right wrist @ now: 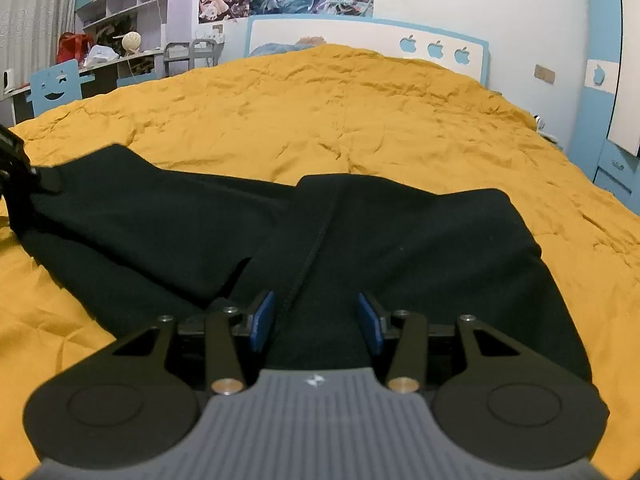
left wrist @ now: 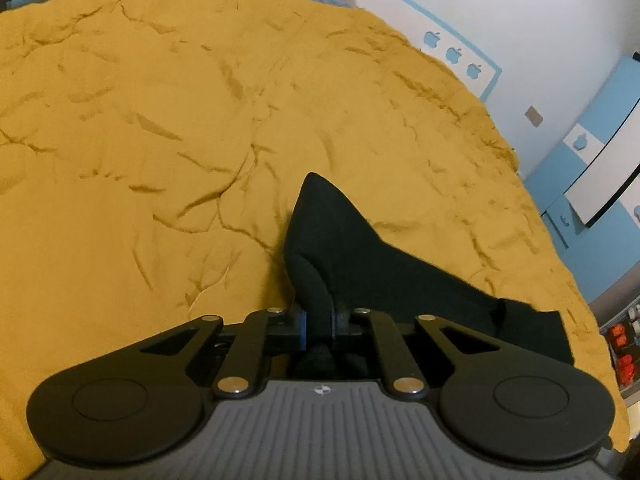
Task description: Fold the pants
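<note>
Black pants (right wrist: pixel 400 240) lie crumpled on the mustard-yellow bedcover (right wrist: pixel 360 112), one leg running off to the left. My right gripper (right wrist: pixel 316 316) hovers low over the wider part, its blue pads (right wrist: pixel 262 320) apart, with flat cloth and a seam showing between them and no pinch visible. At the left edge of that view the left gripper (right wrist: pixel 12 160) holds the leg's end. In the left wrist view, my left gripper (left wrist: pixel 320 316) is shut on a fold of the pants (left wrist: pixel 360 256), which rises in a peak ahead of the fingers and trails off to the right.
The bedcover (left wrist: pixel 160 120) spreads wide and wrinkled ahead and to the left. A white and blue headboard (right wrist: pixel 436 46) stands at the far end. A desk with shelves and clutter (right wrist: pixel 112 40) is on the far left, and blue cabinets (right wrist: pixel 608 152) are on the right.
</note>
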The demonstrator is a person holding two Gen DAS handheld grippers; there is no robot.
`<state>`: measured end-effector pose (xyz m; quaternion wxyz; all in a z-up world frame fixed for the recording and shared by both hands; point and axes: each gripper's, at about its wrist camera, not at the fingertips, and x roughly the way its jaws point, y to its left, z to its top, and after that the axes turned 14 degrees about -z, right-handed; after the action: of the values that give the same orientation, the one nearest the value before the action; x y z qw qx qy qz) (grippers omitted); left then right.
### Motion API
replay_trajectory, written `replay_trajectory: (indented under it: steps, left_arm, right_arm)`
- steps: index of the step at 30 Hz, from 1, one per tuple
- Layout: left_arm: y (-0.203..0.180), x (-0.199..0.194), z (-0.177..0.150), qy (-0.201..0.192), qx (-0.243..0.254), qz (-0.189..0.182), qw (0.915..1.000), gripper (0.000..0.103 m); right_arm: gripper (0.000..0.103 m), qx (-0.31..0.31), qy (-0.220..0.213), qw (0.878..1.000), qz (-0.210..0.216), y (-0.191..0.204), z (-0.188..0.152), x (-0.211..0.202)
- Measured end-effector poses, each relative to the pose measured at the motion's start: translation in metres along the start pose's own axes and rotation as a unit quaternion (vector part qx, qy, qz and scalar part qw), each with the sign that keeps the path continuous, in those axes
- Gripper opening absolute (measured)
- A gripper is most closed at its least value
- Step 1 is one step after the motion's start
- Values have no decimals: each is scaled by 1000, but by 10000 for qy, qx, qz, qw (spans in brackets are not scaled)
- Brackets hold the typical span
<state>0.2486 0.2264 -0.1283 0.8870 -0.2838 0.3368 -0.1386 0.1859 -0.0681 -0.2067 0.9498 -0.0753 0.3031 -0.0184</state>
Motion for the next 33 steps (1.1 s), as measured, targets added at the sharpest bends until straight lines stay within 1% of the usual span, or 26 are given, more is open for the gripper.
replay_trajectory:
  steps: [2,4,7,10,12,16,18,19,22,23,26,31,33]
  left_arm:
    - [-6,-4,3,-41,8,11,10000,10]
    - [-17,-7,5,-76,72,53,9999,10]
    - [-36,-12,9,-133,149,100,9998,10]
    - [-60,-13,14,-143,342,212,9991,10]
    - [-78,-13,18,-140,519,293,9981,10]
    - [-119,-5,28,-65,869,388,9954,10]
    - [-141,-1,30,-40,1040,421,9937,10]
    - [-154,1,30,-31,1158,449,9923,10]
    - [-187,2,27,-138,1445,456,9884,9]
    - [-196,4,25,-155,1524,447,9872,9]
    - [-222,13,17,-100,1763,479,9831,9]
    - [-252,33,4,67,2009,464,9785,9]
    - [-261,42,0,102,2088,491,9767,9]
  right_arm:
    - [49,95,238,9994,211,-7,9,2]
    - [53,234,457,9973,528,-18,21,2]
    - [53,517,659,9908,1067,-41,37,-2]
    - [53,656,569,9860,1422,-65,50,-9]
    - [53,751,467,9842,1533,-81,56,-12]
    - [54,1048,267,9814,1589,-121,60,-11]
    - [55,1355,171,9780,1578,-145,56,-9]
    - [55,1546,211,9750,1580,-157,53,-6]
    - [55,2167,606,9616,1571,-183,51,5]
    - [55,2217,649,9599,1589,-188,52,5]
    - [55,2165,646,9618,1542,-200,55,2]
    - [55,2514,816,9497,1682,-215,51,5]
    - [55,2506,822,9511,1607,-218,52,4]
